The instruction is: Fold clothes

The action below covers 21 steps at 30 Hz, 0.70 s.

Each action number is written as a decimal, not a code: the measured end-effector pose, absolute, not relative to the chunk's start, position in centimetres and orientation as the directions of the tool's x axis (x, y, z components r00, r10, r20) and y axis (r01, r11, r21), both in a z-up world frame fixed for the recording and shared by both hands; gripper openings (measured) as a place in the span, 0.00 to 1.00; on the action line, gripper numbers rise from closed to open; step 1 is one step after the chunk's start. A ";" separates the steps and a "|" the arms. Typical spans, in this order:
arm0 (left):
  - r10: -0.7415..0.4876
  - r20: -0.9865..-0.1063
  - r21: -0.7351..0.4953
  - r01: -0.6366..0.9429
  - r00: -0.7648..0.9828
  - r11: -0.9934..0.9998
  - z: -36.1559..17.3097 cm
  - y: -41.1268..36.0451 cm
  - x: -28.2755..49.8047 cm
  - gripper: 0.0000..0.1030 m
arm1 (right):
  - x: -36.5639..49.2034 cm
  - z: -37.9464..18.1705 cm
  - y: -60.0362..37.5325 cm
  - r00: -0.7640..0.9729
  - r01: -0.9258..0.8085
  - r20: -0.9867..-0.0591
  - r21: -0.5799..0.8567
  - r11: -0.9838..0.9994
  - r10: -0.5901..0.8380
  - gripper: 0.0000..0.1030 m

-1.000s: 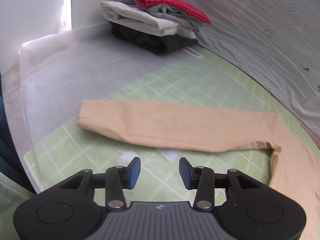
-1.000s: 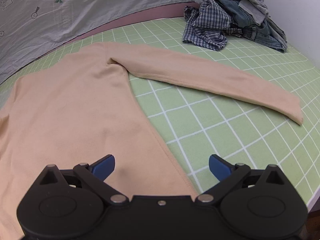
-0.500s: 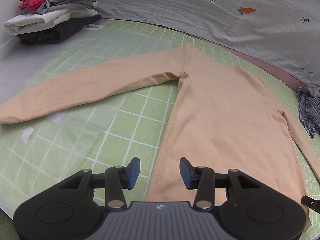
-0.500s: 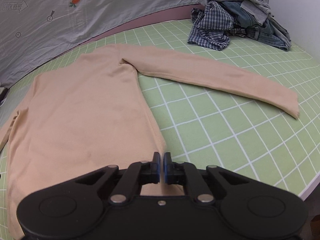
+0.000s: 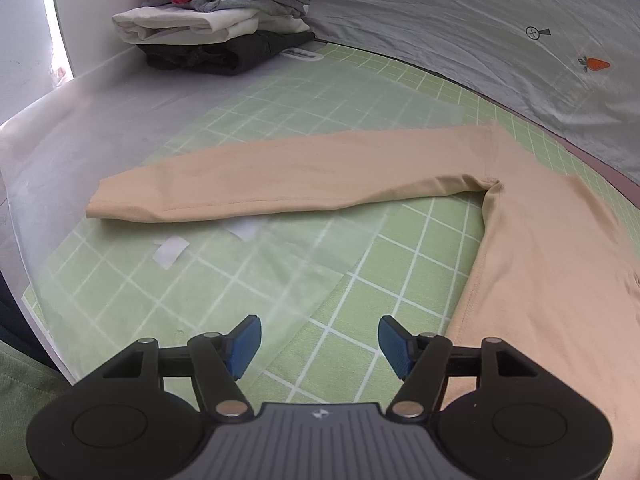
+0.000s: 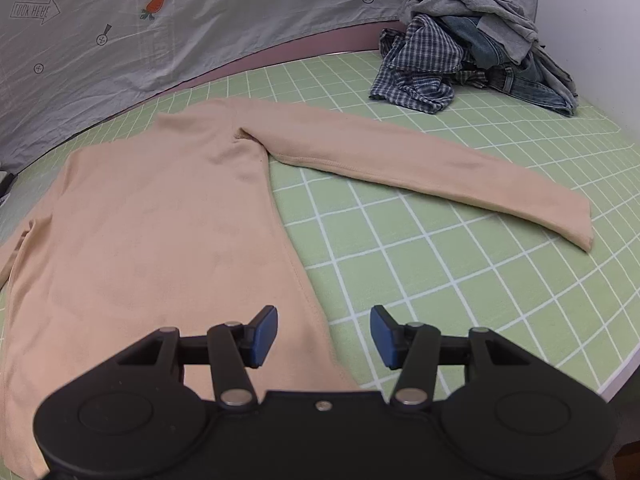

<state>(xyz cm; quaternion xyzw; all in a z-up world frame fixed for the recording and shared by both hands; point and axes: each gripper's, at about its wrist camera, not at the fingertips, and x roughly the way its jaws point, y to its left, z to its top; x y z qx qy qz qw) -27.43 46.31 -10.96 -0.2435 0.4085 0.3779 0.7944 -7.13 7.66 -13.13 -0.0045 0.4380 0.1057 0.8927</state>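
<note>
— So, where the shirt?
— Peach long-sleeved shirt (image 6: 152, 232), spread flat on the green grid mat (image 6: 460, 272), body toward the near edge, both sleeves stretched out to the sides.
— And the left gripper (image 5: 319, 344)?
— Jaws spread wide, blue pads (image 5: 244, 340) apart, nothing between them. Poised over bare mat just beside the shirt's side seam, not touching the cloth. Left sleeve (image 5: 280, 180) straight ahead, cuff lying on a sheet of clear plastic (image 5: 120, 120) over the mat.
— Right gripper (image 6: 323, 336)?
— Likewise spread, empty. Left pad above the shirt's lower hem area, right pad above green mat, so straddling the side edge. Contact with the fabric: cannot tell.
— Right sleeve (image 6: 420, 164)?
— Flat, angled out across the mat, cuff near the mat's edge.
— Anything else around?
— Folded stack (image 5: 224, 20) in the far left corner, red checked piece on top, white and dark ones under. Loose heap of clothes (image 6: 472, 48) at the far right: plaid, denim, grey. Grey printed sheet (image 6: 200, 20) with carrots behind.
</note>
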 end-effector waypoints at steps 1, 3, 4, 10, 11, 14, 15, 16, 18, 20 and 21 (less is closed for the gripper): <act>0.403 -0.833 -0.075 -0.800 0.378 0.595 -10.9 46.2 -27.3 0.67 | -6.8 -13.1 7.7 0.596 -0.195 -0.782 0.081 0.977 0.184 0.51; 0.401 -0.837 -0.069 -0.798 0.373 0.598 -11.0 46.0 -26.7 0.70 | -5.7 -13.1 7.9 0.601 -0.203 -0.778 0.075 0.976 0.185 0.51; 0.396 -0.839 -0.068 -0.793 0.373 0.605 -11.0 45.6 -26.2 0.71 | -5.1 -13.1 8.0 0.603 -0.208 -0.776 0.073 0.975 0.187 0.52; 0.375 -0.851 -0.041 -0.759 0.367 0.650 -11.4 43.5 -23.1 0.76 | -0.5 -12.6 8.9 0.620 -0.254 -0.756 0.056 0.966 0.207 0.57; 0.377 -0.854 -0.029 -0.756 0.359 0.654 -11.6 43.3 -22.5 0.76 | 0.7 -12.5 9.0 0.624 -0.266 -0.750 0.062 0.962 0.221 0.56; 0.390 -0.858 -0.001 -0.761 0.334 0.649 -11.9 42.9 -20.5 0.76 | 4.1 -12.6 9.7 0.620 -0.310 -0.738 0.079 0.948 0.264 0.47; 0.395 -0.859 0.007 -0.764 0.326 0.646 -12.0 42.9 -19.8 0.76 | 5.3 -12.6 10.2 0.619 -0.327 -0.734 0.082 0.942 0.278 0.42; 0.399 -0.861 0.013 -0.769 0.317 0.639 -12.1 42.9 -19.2 0.76 | 6.5 -12.7 10.6 0.617 -0.343 -0.730 0.084 0.935 0.292 0.38; 0.409 -0.867 0.032 -0.786 0.286 0.617 -12.4 43.0 -17.6 0.76 | 8.9 -12.8 11.5 0.613 -0.377 -0.722 0.089 0.922 0.320 0.35; 0.416 -0.872 0.050 -0.800 0.256 0.597 -12.9 43.1 -16.3 0.76 | 11.3 -12.9 12.4 0.608 -0.410 -0.713 0.094 0.907 0.348 0.34; 0.421 -0.876 0.065 -0.807 0.236 0.587 -13.3 43.4 -15.7 0.76 | 12.4 -12.9 12.9 0.605 -0.426 -0.709 0.096 0.900 0.362 0.34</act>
